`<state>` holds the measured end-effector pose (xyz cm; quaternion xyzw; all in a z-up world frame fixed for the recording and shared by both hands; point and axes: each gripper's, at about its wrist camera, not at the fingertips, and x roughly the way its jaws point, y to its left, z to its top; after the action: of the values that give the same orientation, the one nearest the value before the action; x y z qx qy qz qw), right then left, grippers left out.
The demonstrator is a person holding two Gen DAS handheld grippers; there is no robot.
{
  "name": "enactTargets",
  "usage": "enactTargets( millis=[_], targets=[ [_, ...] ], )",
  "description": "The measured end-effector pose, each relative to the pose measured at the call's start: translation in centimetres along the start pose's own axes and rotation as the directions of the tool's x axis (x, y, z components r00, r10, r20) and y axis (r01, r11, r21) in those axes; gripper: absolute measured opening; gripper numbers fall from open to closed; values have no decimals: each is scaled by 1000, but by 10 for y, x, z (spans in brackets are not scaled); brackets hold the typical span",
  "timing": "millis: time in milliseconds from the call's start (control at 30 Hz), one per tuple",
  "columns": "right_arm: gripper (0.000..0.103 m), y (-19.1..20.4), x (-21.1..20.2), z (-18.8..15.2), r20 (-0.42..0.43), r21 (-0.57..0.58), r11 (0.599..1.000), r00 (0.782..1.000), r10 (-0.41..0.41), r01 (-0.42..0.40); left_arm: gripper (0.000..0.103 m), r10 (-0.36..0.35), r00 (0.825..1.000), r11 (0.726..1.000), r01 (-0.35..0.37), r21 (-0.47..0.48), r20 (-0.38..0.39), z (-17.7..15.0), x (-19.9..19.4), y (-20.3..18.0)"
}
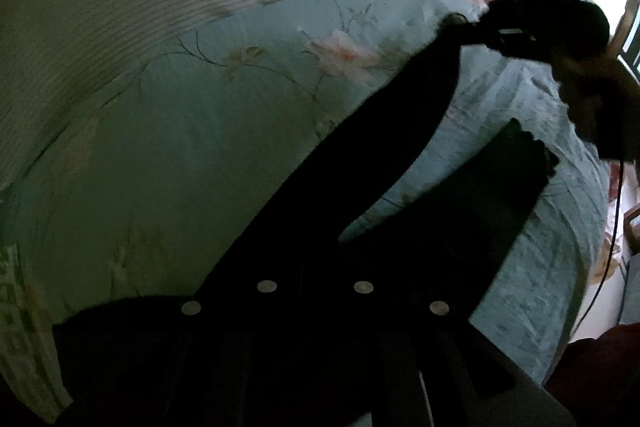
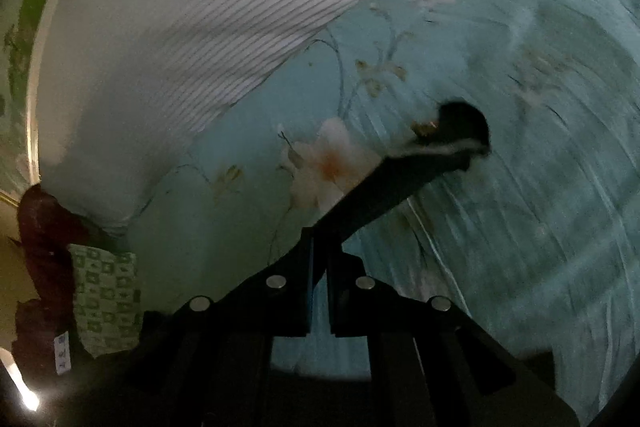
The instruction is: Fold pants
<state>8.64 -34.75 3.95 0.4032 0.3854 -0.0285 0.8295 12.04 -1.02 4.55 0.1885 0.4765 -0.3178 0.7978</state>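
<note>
The black fabric pants (image 1: 392, 131) lie stretched over a bed covered by a pale teal floral quilt (image 1: 180, 147), running in the left wrist view from the bottom centre up to the upper right of the frame. There the right gripper (image 1: 516, 31), a black device with a green light, holds the far end of one leg; the other leg (image 1: 480, 195) lies flat at right centre. In the right wrist view the right gripper (image 2: 319, 267) has its jaws pressed together on a dark strip of the pants (image 2: 400, 183) reaching to centre right. The left gripper (image 1: 316, 267) sits at bottom centre, dark against the cloth, so I cannot tell how its jaws stand. A white ribbed blanket (image 2: 200, 27) fills the upper left. No containers show.
</note>
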Motion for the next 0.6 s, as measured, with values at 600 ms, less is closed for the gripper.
enactTargets(
  millis=[600],
  targets=[
    [6, -63, -36, -136, 25, 84, 992, 995, -92, 90, 6, 10, 999, 1000, -10, 0, -44, -66, 10, -49]
  ],
)
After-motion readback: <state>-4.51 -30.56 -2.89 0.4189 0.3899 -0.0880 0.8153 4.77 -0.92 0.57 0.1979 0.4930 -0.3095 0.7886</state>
